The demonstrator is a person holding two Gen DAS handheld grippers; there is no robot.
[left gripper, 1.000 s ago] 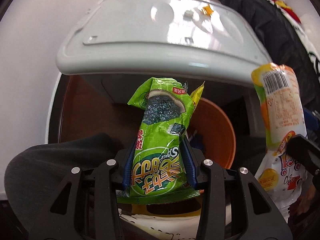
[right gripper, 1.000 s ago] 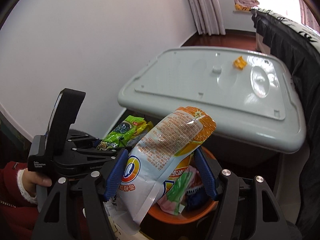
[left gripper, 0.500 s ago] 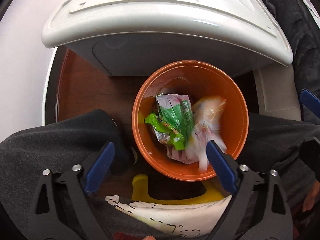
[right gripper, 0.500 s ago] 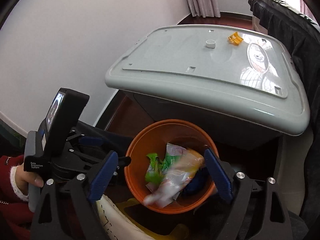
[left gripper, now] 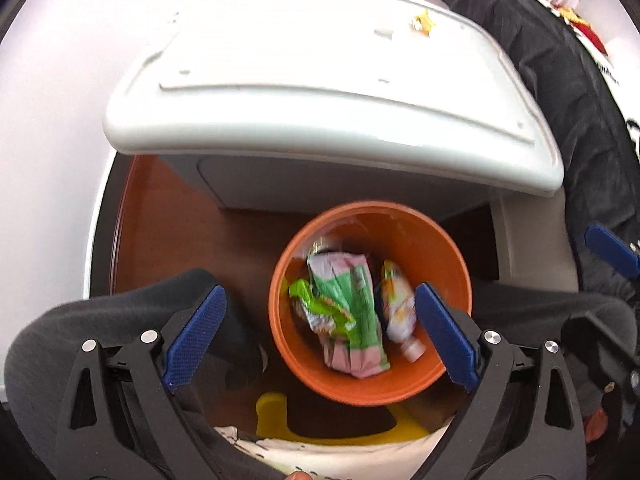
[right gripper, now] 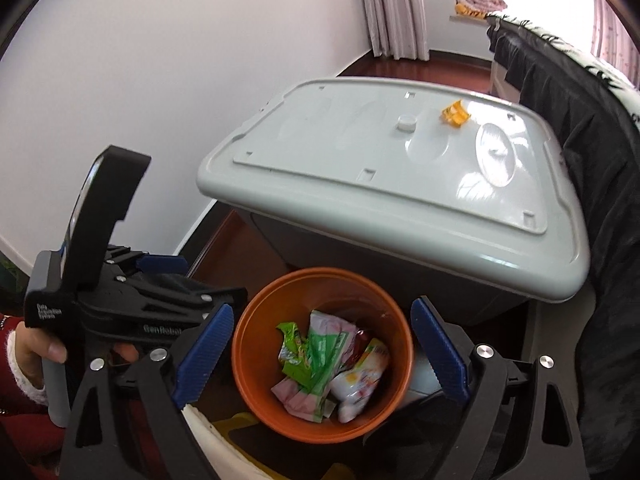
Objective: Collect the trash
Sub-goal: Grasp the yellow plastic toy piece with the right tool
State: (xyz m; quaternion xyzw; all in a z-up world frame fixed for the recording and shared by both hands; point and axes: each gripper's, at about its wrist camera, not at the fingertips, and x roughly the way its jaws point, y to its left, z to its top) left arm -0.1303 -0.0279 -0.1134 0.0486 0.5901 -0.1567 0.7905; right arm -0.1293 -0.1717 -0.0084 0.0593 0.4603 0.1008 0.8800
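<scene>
Both wrappers you were holding a second ago are down in the bin now, and the jaws on both grippers have just been opening, with nothing between them. Big stuff first: the grey storage box [right gripper: 400, 184] sits right behind the orange bin [right gripper: 256, 360], with its lid hanging over the bin's far rim, so pull back toward yourself when you leave, not forward. Your left gripper [left gripper: 320, 336] hangs over the bin spread wide and empty, and your right gripper [right gripper: 320, 356] is the same, wide and holding nothing. Inside, the green wrapper [left gripper: 320, 304] lies crumpled on a pink-and-green packet [left gripper: 348, 316], with the orange-and-white pouch [left gripper: 398, 308] just beside it against the wall. I'd say this drop is done. There's a small yellow scrap [right gripper: 454, 114] on the box lid, probably next, so keep those jaws wide going in.
</scene>
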